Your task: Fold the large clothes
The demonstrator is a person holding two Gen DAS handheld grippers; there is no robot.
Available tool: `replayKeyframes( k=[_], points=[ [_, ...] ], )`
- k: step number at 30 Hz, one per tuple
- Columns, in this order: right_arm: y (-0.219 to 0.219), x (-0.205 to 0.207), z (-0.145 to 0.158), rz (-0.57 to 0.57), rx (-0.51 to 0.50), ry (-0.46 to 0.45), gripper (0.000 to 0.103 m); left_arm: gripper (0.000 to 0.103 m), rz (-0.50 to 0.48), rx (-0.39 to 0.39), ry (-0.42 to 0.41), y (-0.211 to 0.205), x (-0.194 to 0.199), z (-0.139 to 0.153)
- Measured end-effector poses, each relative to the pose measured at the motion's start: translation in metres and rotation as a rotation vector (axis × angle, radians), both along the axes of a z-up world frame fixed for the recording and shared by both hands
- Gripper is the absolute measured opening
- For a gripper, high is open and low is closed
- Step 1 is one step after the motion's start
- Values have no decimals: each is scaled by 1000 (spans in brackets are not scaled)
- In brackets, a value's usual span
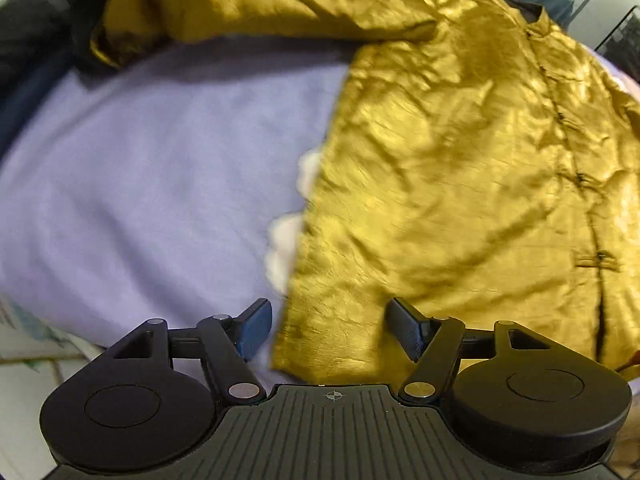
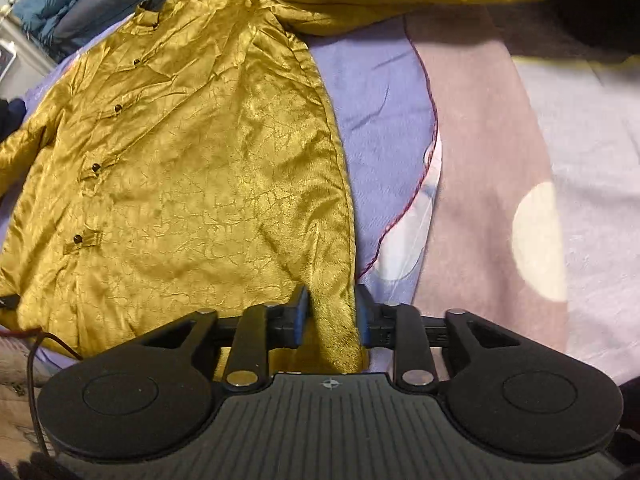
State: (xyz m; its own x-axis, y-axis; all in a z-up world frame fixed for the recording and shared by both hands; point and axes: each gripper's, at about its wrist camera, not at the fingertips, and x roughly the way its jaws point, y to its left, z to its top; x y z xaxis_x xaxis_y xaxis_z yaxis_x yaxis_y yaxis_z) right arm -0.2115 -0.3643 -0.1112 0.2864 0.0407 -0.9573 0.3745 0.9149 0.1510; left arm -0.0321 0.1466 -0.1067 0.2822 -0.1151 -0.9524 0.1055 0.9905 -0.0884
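A shiny gold button-front jacket [image 1: 460, 160] lies spread face up on a lilac sheet [image 1: 140, 160], one sleeve stretched out along the far side. My left gripper [image 1: 328, 326] is open, its jaws wide apart on either side of the jacket's near hem corner, not gripping it. In the right wrist view the jacket [image 2: 180, 180] fills the left half. My right gripper [image 2: 332, 316] has its jaws partly closed around the jacket's other hem corner, with fabric between the pads; a firm pinch is unclear.
A mauve and pale pink blanket with cream dots [image 2: 520, 160] lies right of the lilac sheet [image 2: 380, 100]. A blue puffy garment [image 2: 52, 4] is piled beyond the collar. A thin dark cable [image 2: 36, 360] runs at the lower left.
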Motion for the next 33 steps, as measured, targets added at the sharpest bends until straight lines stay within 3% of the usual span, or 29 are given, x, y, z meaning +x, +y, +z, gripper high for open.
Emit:
replayKeyframes(
  k=[1,5,11,14,20,26,30,33],
  points=[
    [2,1,5,16,-18,-9,33,103,-2,17,-13,5,-2,5],
    [1,5,30,36,-79,-63,57,103,36,51,-91,17,-2,35],
    [21,34,54,96,-73,-137,65,103,-50,-13,-195,-21,21,67],
    [51,59,50,196,-43,-152,69,103,-123,-36,-168,-62,39,54],
    [108,104,11,339,-20,-54,77,103,-290,35,-77,-120,51,11],
    [128,124,-38,307,-47,124,90,103,-320,97,24,-125,56,-27],
    [127,126,-52,250,-53,169,103,103,-289,96,59,-120,61,-37],
    [127,130,-62,226,-54,205,103,103,-285,105,99,-119,67,-47]
  ],
)
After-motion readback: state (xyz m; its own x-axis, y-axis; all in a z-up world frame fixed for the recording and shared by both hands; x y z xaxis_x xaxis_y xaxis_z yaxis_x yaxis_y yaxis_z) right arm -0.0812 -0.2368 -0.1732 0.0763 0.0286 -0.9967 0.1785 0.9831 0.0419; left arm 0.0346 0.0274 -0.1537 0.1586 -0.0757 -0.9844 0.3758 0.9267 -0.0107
